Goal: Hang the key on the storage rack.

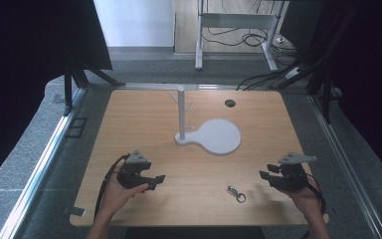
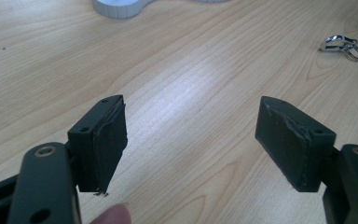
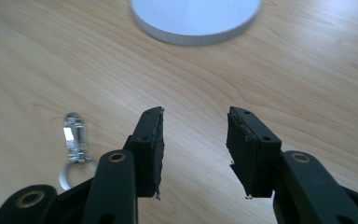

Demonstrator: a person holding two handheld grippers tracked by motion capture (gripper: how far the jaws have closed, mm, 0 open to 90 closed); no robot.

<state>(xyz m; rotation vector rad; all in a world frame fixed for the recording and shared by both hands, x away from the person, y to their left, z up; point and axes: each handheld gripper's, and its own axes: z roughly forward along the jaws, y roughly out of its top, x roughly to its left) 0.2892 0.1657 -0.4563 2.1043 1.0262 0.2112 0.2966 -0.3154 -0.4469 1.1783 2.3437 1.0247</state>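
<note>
**Both tongs apart, keyring clip lying loose**

I have the left tongs (image 1: pixel 155 180) spread wide over the wooden surface (image 1: pixel 144 119), gripping nothing. My right tongs (image 1: pixel 264 175) are parted more narrowly, also bare. The metal keyring clip (image 1: pixel 237 193) lies flat between them, nearer the right. The white stand (image 1: pixel 214 135) with its pegged post sits farther back.

I'm looking at a lab recording bay: a wooden table (image 1: pixel 129 129) on aluminium rails (image 1: pixel 40 164), black curtains (image 1: pixel 25 45) either side, loose cables (image 1: pixel 248 37) across grey carpet (image 1: pixel 144 67) behind.
</note>
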